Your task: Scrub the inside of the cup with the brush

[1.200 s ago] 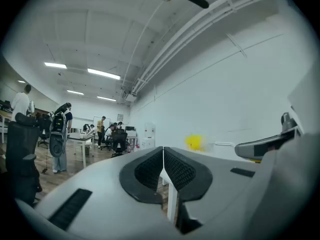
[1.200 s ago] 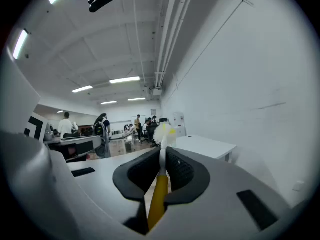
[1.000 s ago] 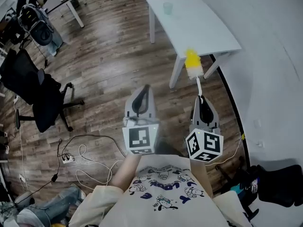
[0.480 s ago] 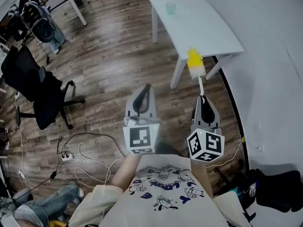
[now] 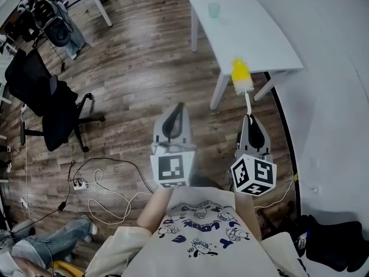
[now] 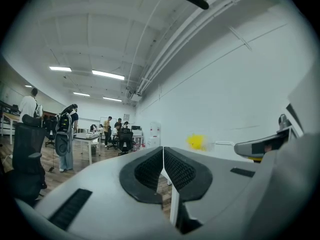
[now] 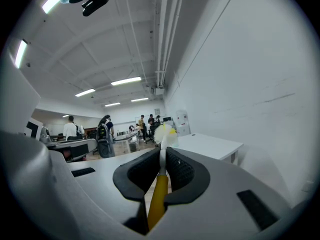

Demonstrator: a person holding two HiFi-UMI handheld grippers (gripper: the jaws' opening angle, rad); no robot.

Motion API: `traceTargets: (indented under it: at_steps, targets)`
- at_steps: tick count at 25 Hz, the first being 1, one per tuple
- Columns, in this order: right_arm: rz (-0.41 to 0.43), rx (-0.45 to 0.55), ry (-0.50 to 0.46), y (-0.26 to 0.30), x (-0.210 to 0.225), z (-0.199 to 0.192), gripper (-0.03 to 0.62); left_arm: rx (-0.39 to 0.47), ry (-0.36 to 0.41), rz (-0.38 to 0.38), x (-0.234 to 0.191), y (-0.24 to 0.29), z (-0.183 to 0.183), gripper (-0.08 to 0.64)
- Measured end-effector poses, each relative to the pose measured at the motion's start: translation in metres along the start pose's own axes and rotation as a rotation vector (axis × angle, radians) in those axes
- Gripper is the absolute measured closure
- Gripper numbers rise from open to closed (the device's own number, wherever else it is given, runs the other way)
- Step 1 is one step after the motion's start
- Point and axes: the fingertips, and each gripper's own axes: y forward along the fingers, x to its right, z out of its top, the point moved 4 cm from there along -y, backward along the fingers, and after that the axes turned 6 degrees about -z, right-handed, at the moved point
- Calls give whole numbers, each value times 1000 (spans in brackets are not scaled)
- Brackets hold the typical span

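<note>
**Brush Held Tight, Cup Waits Far Off on the Table**

In the head view, a black chair [image 5: 43,105] stands on the wood floor [image 5: 144,68] at about 9 o'clock. White cables [image 5: 98,189] lie in loops on the floor at about 8 o'clock.

Next comes the left gripper [image 5: 176,109], a bit left of the middle of the picture. It points toward 12 o'clock. In the left gripper view its jaws [image 6: 163,164] are pressed together, and nothing is between them.

The cup [image 5: 214,10] is small and see-through. It stands upright at about 12 o'clock, on the far end of the white table [image 5: 253,33]. Nothing touches it.

The right gripper [image 5: 249,120] is just to the right of the left one and also points toward 12 o'clock. In the right gripper view its jaws [image 7: 162,164] are squeezed onto the brush [image 7: 159,194]. They hold the thin stem, just past the yellow handle. The brush [image 5: 242,81] sticks straight out in front of the gripper, and its head is fluffy, yellow and white. In the head view the head shows by the near end of the table, at about 1 o'clock. The brush and the cup are well apart.

A white wall [image 5: 328,68] runs along the right side, from 1 o'clock to 4 o'clock.
</note>
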Motion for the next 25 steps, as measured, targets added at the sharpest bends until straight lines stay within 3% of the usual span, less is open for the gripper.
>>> traceTargets:
  at_steps: [14, 25]
  targets:
    - [32, -34, 24, 27, 3, -5, 548, -38, -18, 44, -10, 16, -12, 546]
    - [-5, -34, 29, 94, -9, -4, 548, -36, -26, 2, -47, 82, -17, 546]
